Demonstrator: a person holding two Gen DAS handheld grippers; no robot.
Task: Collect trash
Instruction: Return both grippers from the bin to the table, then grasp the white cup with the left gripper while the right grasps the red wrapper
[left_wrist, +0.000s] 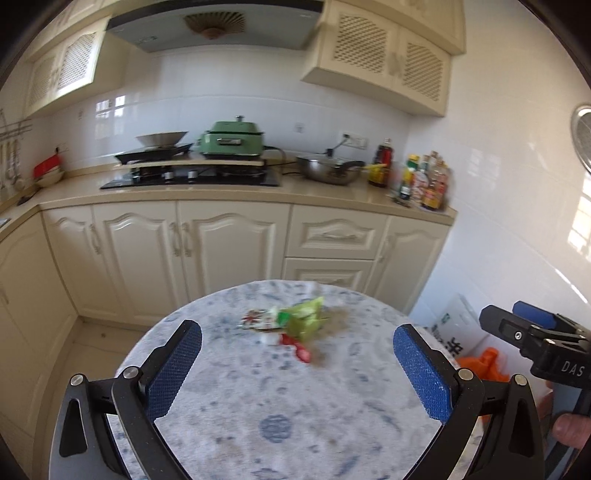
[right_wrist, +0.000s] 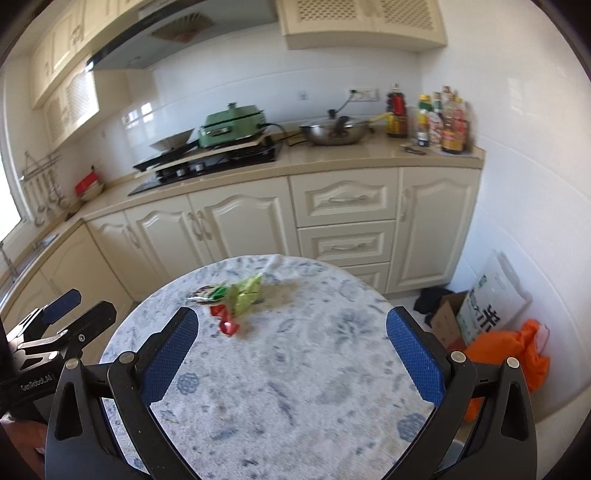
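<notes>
A small heap of trash lies on the far half of a round table (left_wrist: 258, 387) with a blue-patterned cloth. It holds a crumpled green wrapper (left_wrist: 306, 316), a red wrapper (left_wrist: 297, 349) and a red-and-white wrapper (left_wrist: 256, 318). In the right wrist view the table (right_wrist: 314, 369) shows the green wrapper (right_wrist: 245, 293) and the red wrapper (right_wrist: 226, 320). My left gripper (left_wrist: 297, 343) is open and empty, held above the table short of the heap. My right gripper (right_wrist: 291, 332) is open and empty, to the right of the heap. It also shows in the left wrist view (left_wrist: 517, 325).
Cream kitchen cabinets (left_wrist: 207, 236) stand beyond the table, with a stove (left_wrist: 192, 177), a green cooker (left_wrist: 232, 138), a wok (left_wrist: 330, 170) and bottles (left_wrist: 424, 181) on the counter. To the right on the floor are a white sack (right_wrist: 491, 299), a cardboard box (right_wrist: 445, 314) and an orange bag (right_wrist: 517, 350).
</notes>
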